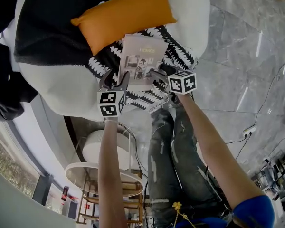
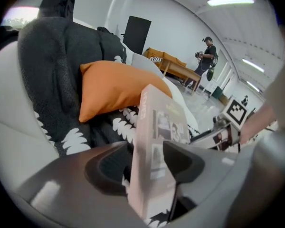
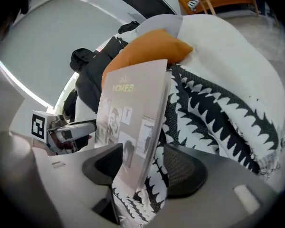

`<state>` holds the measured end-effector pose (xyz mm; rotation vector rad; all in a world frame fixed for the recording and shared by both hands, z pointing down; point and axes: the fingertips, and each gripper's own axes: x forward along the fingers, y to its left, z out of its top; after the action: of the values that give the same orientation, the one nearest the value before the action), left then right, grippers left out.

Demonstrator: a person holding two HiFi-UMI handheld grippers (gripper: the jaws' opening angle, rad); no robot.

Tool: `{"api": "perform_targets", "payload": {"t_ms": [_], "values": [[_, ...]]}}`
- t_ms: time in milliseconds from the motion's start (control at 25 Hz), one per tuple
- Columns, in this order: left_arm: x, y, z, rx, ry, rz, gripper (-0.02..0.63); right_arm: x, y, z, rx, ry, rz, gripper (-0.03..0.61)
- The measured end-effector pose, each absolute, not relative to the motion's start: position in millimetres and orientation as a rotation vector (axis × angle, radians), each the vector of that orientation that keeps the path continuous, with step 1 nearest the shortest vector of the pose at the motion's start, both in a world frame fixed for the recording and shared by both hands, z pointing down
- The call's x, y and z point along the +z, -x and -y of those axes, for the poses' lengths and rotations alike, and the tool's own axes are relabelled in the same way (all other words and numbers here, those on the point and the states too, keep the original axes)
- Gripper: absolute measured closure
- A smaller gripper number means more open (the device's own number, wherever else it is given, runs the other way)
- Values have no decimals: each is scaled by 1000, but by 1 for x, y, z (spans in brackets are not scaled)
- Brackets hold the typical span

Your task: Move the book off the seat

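- The thin, pale pink soft-cover book (image 1: 140,57) is not yet off the seat. It lies cover up on the black-and-white tooth-patterned throw (image 1: 149,99), and its near edge points towards me.
- My left claw (image 2: 147,163) stands open astride the book's near left corner. The pads sit on either side of the cover and do not press on it.
- My right claw (image 3: 143,170) is also open, astride the near right corner. A fold of the throw lies between its pads, under the book.
- The plump orange cushion (image 1: 126,15) sits right at the book's far edge. I cannot tell whether the book is tucked under it.
- All of this rests on the rounded white armchair (image 1: 61,91), which has a black garment (image 1: 47,27) draped over its back. Grey marble floor (image 1: 237,56) lies around the chair.
- What could go wrong:
  - If I close the right claw as it stands, I judge it will pinch the throw together with the book, and the cloth will drag along as I lift.
  - The cover looks limp. Held only by its near corners, the book may sag, bend or slip out.
  - If the two claws rise unevenly, the book could twist.
  - The far edge may catch on the cushion.
- Writing: "HOMES" in pale capitals is at the top of the cover, with small photographs below it. I cannot read the print on the spine.
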<state>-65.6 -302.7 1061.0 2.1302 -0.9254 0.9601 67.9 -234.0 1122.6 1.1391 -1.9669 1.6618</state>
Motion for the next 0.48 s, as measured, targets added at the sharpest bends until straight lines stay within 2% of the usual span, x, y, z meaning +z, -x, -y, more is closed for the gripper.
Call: {"api": "perform_targets", "payload": {"t_ms": [80,240,480], "values": [[1075,63,300,943,-2119,864,374,1129,-59,237,1714,-1112,1997,319],[1078,58,299,849,-2114,827,420,1129,-51,241,1772,-1076,2063,369],[1062,53,285,796,-2033,897,433,1107,-65,239,1735,-1125,2058,388]]}}
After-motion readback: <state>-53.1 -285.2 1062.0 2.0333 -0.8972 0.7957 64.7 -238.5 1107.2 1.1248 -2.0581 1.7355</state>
